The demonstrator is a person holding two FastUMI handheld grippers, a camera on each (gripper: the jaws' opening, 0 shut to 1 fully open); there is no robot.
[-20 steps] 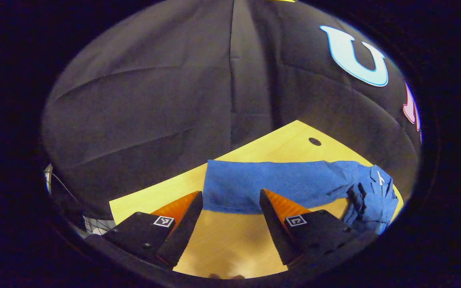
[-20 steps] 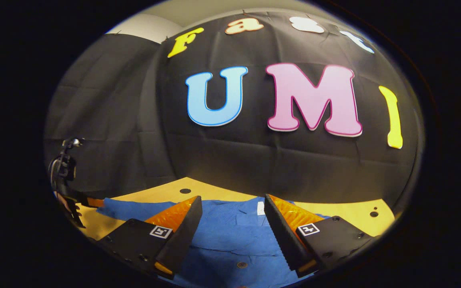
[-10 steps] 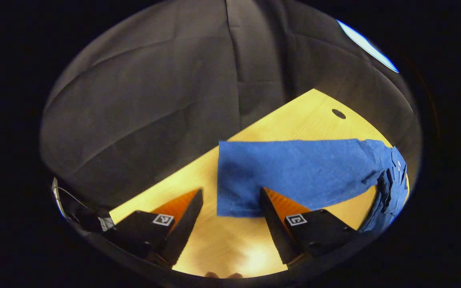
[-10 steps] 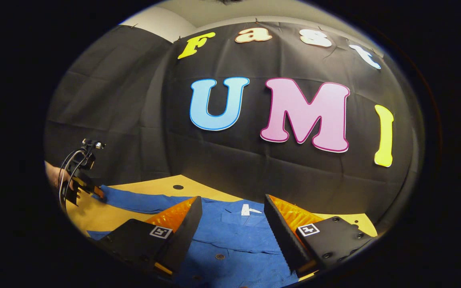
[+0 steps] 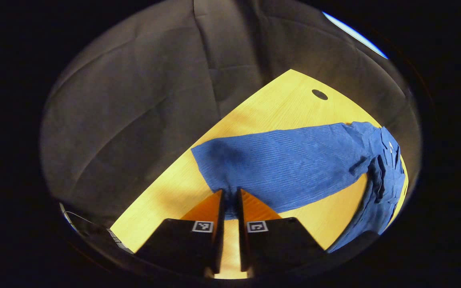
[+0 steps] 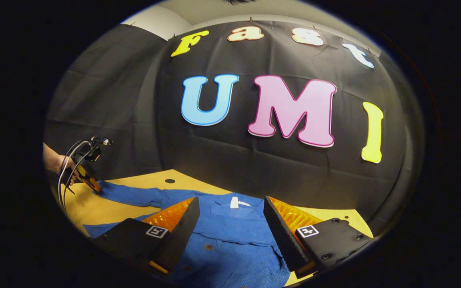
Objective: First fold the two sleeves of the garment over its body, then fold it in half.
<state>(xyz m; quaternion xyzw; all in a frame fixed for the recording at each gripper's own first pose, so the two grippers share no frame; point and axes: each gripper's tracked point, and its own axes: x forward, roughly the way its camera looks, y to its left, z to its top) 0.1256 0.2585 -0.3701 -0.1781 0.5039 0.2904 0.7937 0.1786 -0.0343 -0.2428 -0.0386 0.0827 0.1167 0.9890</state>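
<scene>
Nearest in the left gripper view, the left gripper (image 5: 229, 196) has closed since half a second ago: its jaws, then wide apart at the cuff, now pinch the end of the blue sleeve (image 5: 286, 164), which lies stretched flat across the wooden table (image 5: 278, 104). Judgement: the first sleeve fold is about to begin, with nothing folded yet.

In the right gripper view, the right gripper (image 6: 230, 224) hangs with jaws spread, holding nothing, over the garment (image 6: 230, 236), which lies buttoned and flat on the table. Farther off to the left, a hand (image 6: 56, 162) holds the other gripper at the sleeve end.
</scene>
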